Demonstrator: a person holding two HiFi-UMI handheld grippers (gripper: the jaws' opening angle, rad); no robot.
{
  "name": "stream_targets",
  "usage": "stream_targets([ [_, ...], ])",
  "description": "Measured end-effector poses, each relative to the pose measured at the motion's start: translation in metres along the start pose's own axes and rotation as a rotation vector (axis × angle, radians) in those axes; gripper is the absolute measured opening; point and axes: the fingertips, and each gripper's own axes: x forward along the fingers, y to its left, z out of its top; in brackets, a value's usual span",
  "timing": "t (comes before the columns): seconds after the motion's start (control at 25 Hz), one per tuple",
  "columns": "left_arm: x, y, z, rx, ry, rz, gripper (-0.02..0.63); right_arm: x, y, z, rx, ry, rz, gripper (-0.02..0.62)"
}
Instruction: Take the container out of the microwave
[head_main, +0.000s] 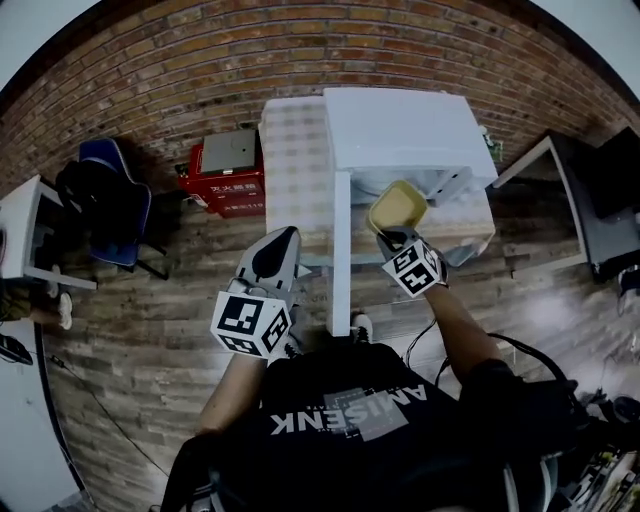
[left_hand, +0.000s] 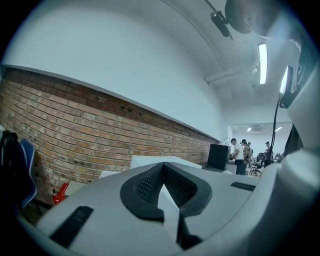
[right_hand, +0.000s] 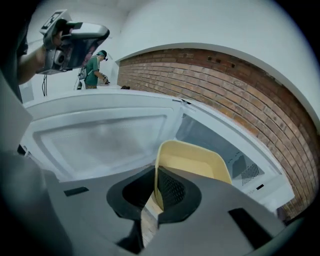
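The white microwave (head_main: 400, 130) stands on a cloth-covered table (head_main: 295, 170), and its door (head_main: 341, 250) swings out toward me. My right gripper (head_main: 392, 235) is shut on the rim of a pale yellow container (head_main: 397, 208), holding it in front of the microwave's opening. In the right gripper view the container (right_hand: 192, 162) is tilted, its wall pinched between the pads of the right gripper (right_hand: 156, 175), with the cavity (right_hand: 225, 145) behind and the door (right_hand: 100, 135) at left. My left gripper (head_main: 283, 240) hangs left of the door, shut and holding nothing, its jaws (left_hand: 162, 172) pointing level at the brick wall.
A red cabinet (head_main: 225, 180) and a blue chair (head_main: 115, 200) stand against the brick wall at left. A dark desk (head_main: 580, 200) lies to the right and a white table (head_main: 20, 230) at far left. People (left_hand: 240, 155) stand far off in the room.
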Motion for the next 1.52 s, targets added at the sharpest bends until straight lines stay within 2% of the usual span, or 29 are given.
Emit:
stream_targets([
  [0.28,0.001,0.019,0.012,0.02,-0.017,-0.029,0.012,-0.034,0.002,0.02,0.036,-0.025,-0.064,0.052],
  [0.56,0.001,0.031,0.021,0.039,-0.019,-0.098,0.012,-0.067,0.006,0.038,0.094,-0.041,-0.13,0.052],
  [0.92,-0.002,0.047,0.028,0.044,-0.032,-0.14,0.011,-0.119,0.002,0.076,0.173,-0.118,-0.234,0.051],
  [1.24,-0.002,0.051,0.045,0.038,-0.054,-0.114,0.011,-0.16,-0.014,0.114,0.19,-0.223,-0.304,0.051],
  [1.44,-0.008,0.045,0.067,0.011,-0.109,-0.082,0.011,-0.187,-0.024,0.131,0.168,-0.281,-0.323,0.051],
  [1.52,-0.01,0.038,0.075,0.031,-0.131,-0.073,0.012,-0.202,-0.03,0.135,0.161,-0.304,-0.331,0.051],
])
